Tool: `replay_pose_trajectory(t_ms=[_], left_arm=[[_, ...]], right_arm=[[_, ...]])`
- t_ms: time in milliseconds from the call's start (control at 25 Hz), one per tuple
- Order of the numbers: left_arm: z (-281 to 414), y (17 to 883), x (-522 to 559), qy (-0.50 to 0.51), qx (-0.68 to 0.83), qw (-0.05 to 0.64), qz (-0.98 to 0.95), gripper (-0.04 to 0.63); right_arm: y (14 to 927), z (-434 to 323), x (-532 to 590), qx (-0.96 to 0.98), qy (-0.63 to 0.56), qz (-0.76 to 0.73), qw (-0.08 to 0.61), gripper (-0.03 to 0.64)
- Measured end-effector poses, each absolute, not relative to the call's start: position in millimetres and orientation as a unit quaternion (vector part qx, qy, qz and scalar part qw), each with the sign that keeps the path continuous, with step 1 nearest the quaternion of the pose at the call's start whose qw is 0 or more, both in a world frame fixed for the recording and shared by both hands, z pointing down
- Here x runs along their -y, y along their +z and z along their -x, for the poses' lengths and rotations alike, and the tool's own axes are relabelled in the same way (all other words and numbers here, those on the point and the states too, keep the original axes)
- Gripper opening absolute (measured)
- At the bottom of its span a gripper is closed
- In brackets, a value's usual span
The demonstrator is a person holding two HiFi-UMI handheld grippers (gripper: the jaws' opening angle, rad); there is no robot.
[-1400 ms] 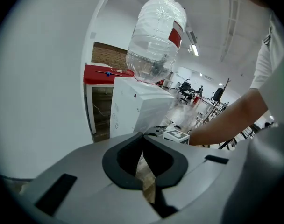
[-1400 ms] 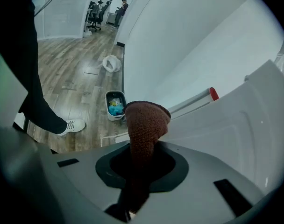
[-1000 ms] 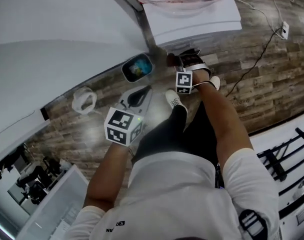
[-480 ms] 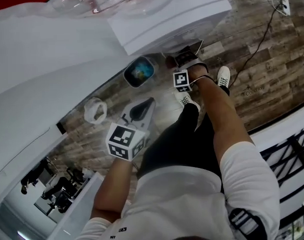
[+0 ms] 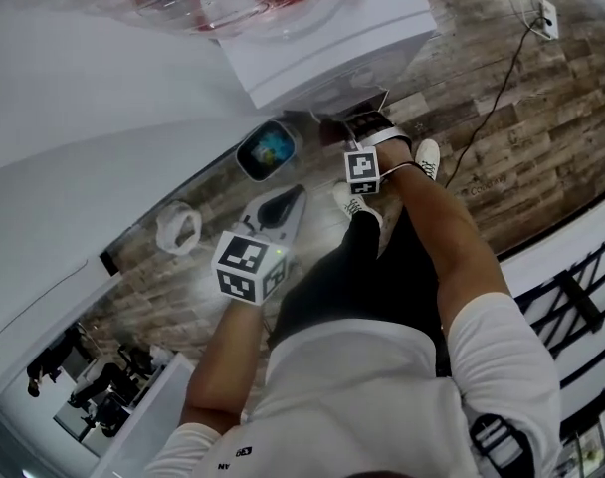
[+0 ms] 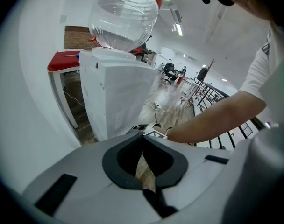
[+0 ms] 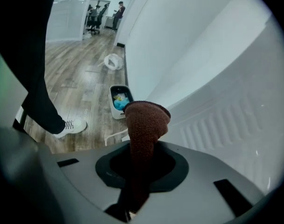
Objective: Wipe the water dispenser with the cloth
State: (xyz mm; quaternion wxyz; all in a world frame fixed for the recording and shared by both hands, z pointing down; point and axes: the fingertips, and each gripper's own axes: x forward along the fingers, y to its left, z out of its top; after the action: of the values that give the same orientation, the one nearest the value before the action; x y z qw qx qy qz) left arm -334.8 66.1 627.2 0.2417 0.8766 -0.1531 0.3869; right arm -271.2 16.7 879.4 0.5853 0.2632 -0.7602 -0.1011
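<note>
One water dispenser (image 5: 322,43) carries one clear bottle (image 6: 125,13), and of the two grippers, the right gripper (image 5: 360,127), arm stretched forward and down, pinches the single brown cloth (image 7: 144,125) just beside the dispenser's ribbed lower side, while the left gripper (image 6: 143,135), jaws together on nothing, hangs farther from the dispenser, elbow bent.

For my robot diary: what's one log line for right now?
left claw: shut, empty | right claw: shut on cloth | cloth: low beside dispenser | contact: unclear
</note>
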Motion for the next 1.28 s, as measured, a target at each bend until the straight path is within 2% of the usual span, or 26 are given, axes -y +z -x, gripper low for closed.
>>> replay_pose_trajectory(t_ms=[320, 720, 1040, 1280], left_arm=[[316.2, 604.7, -66.4, 0.376, 0.144, 0.246, -0.882, -0.011], [303.8, 572.5, -66.5, 0.351, 0.147, 0.231, -0.896, -0.011], [297.8, 535.5, -57.5, 0.333, 0.156, 0.208, -0.906, -0.011], [288.2, 531.5, -67.7, 0.339, 0.147, 0.206, -0.906, -0.011]], right_arm=[[736.7, 232.6, -46.6, 0.774, -0.135, -0.341, 0.517, 0.055], [553.9, 172.7, -27.7, 0.700, -0.274, -0.398, 0.525, 0.055], [518.9, 135.0, 11.9, 0.643, -0.311, -0.411, 0.566, 0.055], [554.6, 133.5, 4.9, 0.652, -0.293, -0.381, 0.586, 0.055]])
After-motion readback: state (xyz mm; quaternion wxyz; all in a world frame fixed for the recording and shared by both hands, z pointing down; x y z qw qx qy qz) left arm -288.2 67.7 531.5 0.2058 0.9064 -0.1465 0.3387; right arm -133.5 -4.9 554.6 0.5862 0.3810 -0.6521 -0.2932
